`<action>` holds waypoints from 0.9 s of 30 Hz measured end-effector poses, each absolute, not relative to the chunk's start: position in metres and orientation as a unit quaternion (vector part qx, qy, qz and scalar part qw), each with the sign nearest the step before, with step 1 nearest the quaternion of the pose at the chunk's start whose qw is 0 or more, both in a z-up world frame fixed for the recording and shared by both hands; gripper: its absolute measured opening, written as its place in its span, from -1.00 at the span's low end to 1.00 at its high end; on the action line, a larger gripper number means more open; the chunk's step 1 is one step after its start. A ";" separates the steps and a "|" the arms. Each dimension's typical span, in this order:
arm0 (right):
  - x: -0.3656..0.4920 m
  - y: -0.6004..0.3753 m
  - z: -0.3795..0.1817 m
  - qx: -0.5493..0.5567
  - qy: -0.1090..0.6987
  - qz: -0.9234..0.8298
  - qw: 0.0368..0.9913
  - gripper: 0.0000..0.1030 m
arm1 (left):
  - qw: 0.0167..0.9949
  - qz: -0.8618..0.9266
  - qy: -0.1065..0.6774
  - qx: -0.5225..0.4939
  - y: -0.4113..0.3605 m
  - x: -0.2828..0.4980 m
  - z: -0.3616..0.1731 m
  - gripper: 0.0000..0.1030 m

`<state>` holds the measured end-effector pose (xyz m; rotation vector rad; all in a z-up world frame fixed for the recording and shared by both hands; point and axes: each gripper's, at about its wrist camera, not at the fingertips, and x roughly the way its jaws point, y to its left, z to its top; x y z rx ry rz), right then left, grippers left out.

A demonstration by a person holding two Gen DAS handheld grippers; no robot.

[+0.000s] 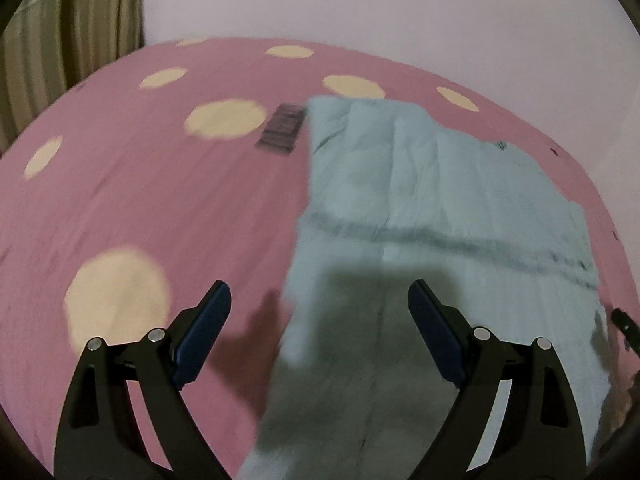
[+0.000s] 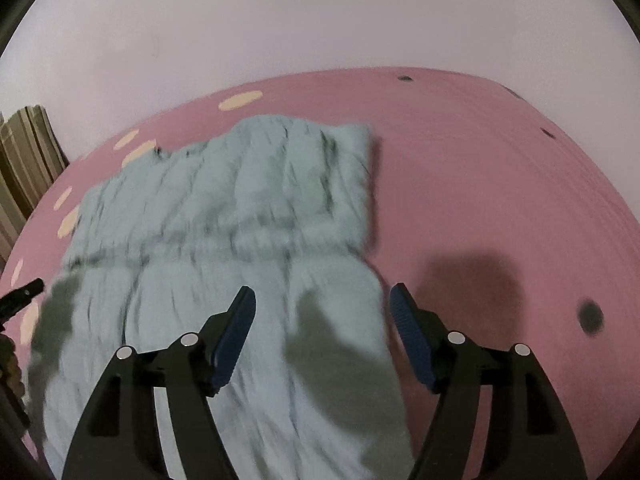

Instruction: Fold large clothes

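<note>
Two tongs, your left (image 1: 318, 300) and right (image 2: 322, 304), gape empty above the blue garment (image 2: 248, 208) lying flat on the pink bed (image 1: 160, 200).

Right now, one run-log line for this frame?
phase: between grasps | left gripper: open, empty, over garment's left edge | right gripper: open, empty, over right edge | garment: light blue, flat on pink bedsheet
</note>
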<state>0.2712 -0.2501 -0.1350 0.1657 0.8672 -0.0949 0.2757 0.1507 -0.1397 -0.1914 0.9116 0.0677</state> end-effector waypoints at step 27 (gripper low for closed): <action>0.120 -0.255 -0.173 0.140 0.465 -0.004 0.874 -0.57 | 0.865 -0.061 0.473 -0.155 0.173 0.108 -0.170 0.14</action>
